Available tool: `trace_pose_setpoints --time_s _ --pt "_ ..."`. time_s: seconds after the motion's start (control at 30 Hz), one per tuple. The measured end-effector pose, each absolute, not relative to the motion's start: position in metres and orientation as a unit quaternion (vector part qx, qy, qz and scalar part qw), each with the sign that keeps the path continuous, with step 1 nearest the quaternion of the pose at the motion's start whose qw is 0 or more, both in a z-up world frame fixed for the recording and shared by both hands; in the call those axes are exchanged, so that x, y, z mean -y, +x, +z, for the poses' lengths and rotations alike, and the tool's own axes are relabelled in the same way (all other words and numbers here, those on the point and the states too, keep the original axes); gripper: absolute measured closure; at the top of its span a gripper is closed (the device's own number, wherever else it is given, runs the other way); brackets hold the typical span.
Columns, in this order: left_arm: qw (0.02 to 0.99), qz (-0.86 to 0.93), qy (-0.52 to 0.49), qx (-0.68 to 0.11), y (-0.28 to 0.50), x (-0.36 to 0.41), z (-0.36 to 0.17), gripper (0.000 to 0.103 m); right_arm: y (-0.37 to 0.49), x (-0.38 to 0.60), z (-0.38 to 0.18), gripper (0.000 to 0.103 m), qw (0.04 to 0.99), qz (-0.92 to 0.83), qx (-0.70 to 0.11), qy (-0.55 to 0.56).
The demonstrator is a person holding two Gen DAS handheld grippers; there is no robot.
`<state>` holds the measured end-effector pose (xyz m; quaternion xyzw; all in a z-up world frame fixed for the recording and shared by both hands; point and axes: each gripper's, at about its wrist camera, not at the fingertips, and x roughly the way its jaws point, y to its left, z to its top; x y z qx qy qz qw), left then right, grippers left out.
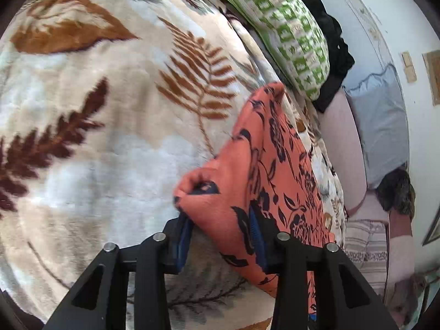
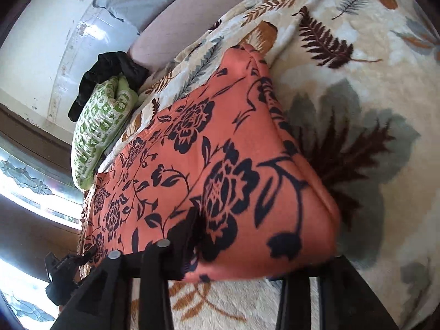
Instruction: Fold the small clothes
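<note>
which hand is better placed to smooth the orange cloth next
Probably the right hand-held gripper: it faces the orange cloth's broad top, while the left hand-held gripper sits at one folded corner.

I'm seeing the orange garment [image 1: 264,165] with dark floral print lying bunched and folded over, its near edge sitting between my left gripper's [image 1: 222,236] jaws.

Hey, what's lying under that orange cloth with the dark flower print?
The orange floral cloth lies on a cream fleece blanket with brown fern leaves, which shows on every side of it. Whatever sits directly beneath the cloth is covered, so nothing else can be confirmed there.
</note>
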<state>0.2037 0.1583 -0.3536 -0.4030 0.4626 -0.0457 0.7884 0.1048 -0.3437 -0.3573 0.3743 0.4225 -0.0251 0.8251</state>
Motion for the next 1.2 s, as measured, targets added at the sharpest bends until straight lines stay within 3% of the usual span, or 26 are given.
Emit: trace_pose_setpoints --time_s 0.07,0.2,0.27,0.33,0.43,0.53,0.7,0.8,0.97,1.03,1.07,1.1,1.2 --pt "0.794 -0.025 -0.413 -0.446 0.195 -0.177 -0.348 0.050 0.090 0.349 -0.344 0.042 0.830 -0.037 -0.431 0.352" --pt "0.794 -0.001 -0.431 -0.428 0.180 -0.200 -0.345 0.050 0.064 0.340 -0.310 0.043 0.862 -0.045 -0.433 0.262" --pt "0.788 -0.010 -0.441 -0.429 0.174 -0.202 -0.348 0.050 0.058 0.328 -0.297 0.045 0.877 -0.033 -0.418 0.236" --pt "0.783 -0.023 -0.441 -0.438 0.171 -0.196 -0.351 0.050 0.063 0.310 -0.288 0.057 0.887 -0.009 -0.404 0.222" --pt "0.783 -0.052 -0.431 -0.445 0.171 -0.179 -0.352 0.050 0.091 0.268 -0.281 0.064 0.897 0.027 -0.400 0.188" --pt "0.787 -0.098 -0.405 -0.455 0.179 -0.156 -0.350 0.050 0.125 0.219 -0.278 0.064 0.900 0.064 -0.400 0.161" --pt "0.779 -0.115 -0.414 -0.457 0.193 -0.139 -0.358 0.050 0.178 0.161 -0.298 0.064 0.886 0.096 -0.427 0.153" --pt "0.781 -0.113 -0.423 -0.446 0.204 -0.137 -0.358 0.050 0.203 0.146 -0.347 0.063 0.851 0.084 -0.495 0.157" --pt "0.787 -0.106 -0.426 -0.434 0.215 -0.139 -0.359 0.051 0.198 0.152 -0.348 0.068 0.851 0.095 -0.489 0.167" --pt "0.793 -0.101 -0.415 -0.434 0.218 -0.137 -0.360 0.056 0.197 0.158 -0.350 0.076 0.846 0.100 -0.493 0.177" --pt "0.798 -0.099 -0.406 -0.434 0.219 -0.134 -0.360 0.073 0.196 0.162 -0.352 0.077 0.843 0.100 -0.493 0.188" --pt "0.803 -0.099 -0.395 -0.435 0.220 -0.132 -0.359 0.082 0.196 0.165 -0.353 0.079 0.840 0.101 -0.493 0.202" --pt "0.819 -0.101 -0.371 -0.426 0.219 -0.126 -0.355 0.086 0.194 0.171 -0.358 0.085 0.836 0.104 -0.492 0.222"
